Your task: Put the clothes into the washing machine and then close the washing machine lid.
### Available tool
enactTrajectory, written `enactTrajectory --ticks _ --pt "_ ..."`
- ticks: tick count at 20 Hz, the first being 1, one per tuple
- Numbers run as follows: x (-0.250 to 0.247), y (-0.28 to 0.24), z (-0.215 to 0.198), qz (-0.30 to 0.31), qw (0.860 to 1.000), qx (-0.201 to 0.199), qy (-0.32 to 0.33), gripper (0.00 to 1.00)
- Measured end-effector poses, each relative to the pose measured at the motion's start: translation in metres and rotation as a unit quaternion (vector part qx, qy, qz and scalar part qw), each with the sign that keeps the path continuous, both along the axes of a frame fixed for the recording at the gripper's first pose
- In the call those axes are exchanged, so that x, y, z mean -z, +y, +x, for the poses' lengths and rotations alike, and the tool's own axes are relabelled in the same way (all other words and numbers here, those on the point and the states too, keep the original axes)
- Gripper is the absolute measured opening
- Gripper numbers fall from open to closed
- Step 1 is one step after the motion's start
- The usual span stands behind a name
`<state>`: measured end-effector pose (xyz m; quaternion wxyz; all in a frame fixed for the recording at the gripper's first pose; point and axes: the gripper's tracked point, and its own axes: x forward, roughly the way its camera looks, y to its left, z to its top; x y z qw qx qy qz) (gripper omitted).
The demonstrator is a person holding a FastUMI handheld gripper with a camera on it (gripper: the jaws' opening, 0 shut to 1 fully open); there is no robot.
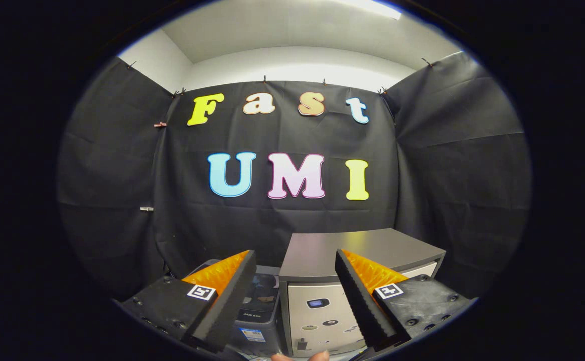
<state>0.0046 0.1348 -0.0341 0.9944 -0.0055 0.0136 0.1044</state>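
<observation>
Gripper (295,301) is spread wide, nothing between the fingers, both raised above the appliances and aimed at the back wall. Beyond the fingers sit two units side by side. The nearer to the right finger is a pale boxy cabinet (317,311) with a flat dark grey top (352,250), matte and bare; its front face carries a small dark oval display and a few stickers or badges, too small to make out. Just left of it, touching or nearly so, is a lower dark grey washing machine (260,306) with a tinted lid (265,293); can't tell from this angle whether the lid is up or down, and its left part is hidden behind the left finger. Clothes can't be made out with certainty; something faint shows under the tinted lid, unclear. Fingertips of a person (302,356) peek in at the bottom between the gripper fingers. Room: black cloth booth wall (282,220) on three sides, pinned with clips along the top edge, creased; white wall and ceiling (282,30) above it, bright light strip overhead.
</observation>
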Motion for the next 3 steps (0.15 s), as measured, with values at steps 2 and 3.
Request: enactTrajectory --ticks 2,3 --pt "0.0058 0.0034 -0.0001 0.000 1.000 -0.005 0.006 0.99" --pt "0.0087 0.0020 0.0007 -0.001 1.000 -0.003 0.009 0.99"
